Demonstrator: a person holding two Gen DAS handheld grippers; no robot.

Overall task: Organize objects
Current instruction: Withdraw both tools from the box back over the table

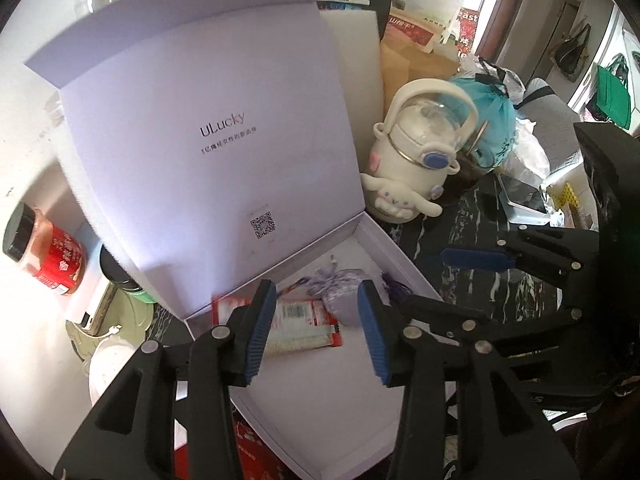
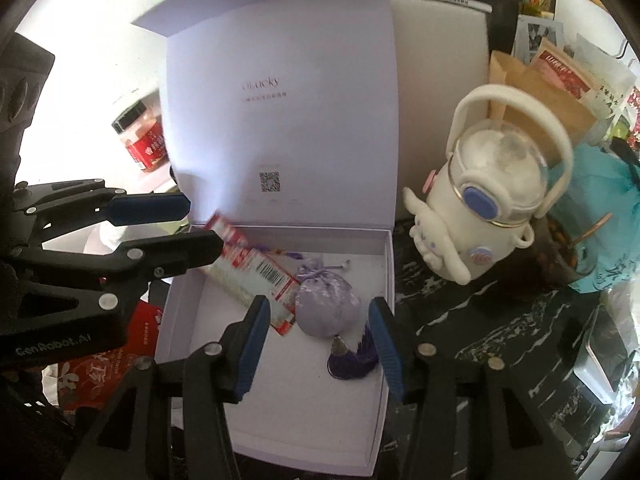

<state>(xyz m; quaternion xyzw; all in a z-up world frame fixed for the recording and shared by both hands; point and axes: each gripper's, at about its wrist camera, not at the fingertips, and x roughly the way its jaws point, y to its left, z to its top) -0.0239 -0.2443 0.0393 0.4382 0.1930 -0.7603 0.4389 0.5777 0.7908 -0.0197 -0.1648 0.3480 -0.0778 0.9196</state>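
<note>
Lilac box (image 2: 280, 420) sits open on the marbled worktop (image 2: 460, 320), holding a purple sachet (image 2: 326, 308) and a red-white packet (image 2: 256, 276) side by side. Right hand-held gripper (image 2: 320, 350) hovers nearest the sachet – jaws apart, empty, tassel end towards it. Left hand-held gripper (image 1: 316, 332) – also parted, empty – hangs above the packet.
</note>
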